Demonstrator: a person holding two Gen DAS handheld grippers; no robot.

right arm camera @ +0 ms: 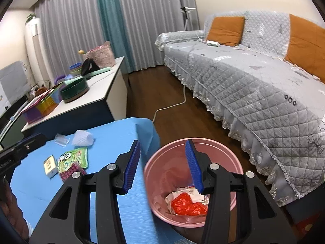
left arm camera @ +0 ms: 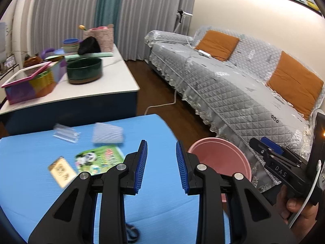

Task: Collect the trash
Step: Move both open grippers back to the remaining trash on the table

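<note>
Item: wrappers [right arm camera: 72, 160] on blue tabletop [right arm camera: 113, 142], beside pink bin [right arm camera: 154, 162]. Both tools released, empty: left tool [left arm camera: 161, 166], right tool [right arm camera: 162, 166]. I'd grasp one wrapper flat, then drop centrally over the bin.

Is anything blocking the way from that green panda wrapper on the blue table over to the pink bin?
Nothing visible does. The green panda wrapper lies on the blue table, and the pink bin stands open just past the table's edge.

A pink bin [right arm camera: 193, 162] holds a red bag [right arm camera: 186, 204]; blue table cover [left arm camera: 61, 183]; grey quilted sofa cover [left arm camera: 233, 89].
</note>
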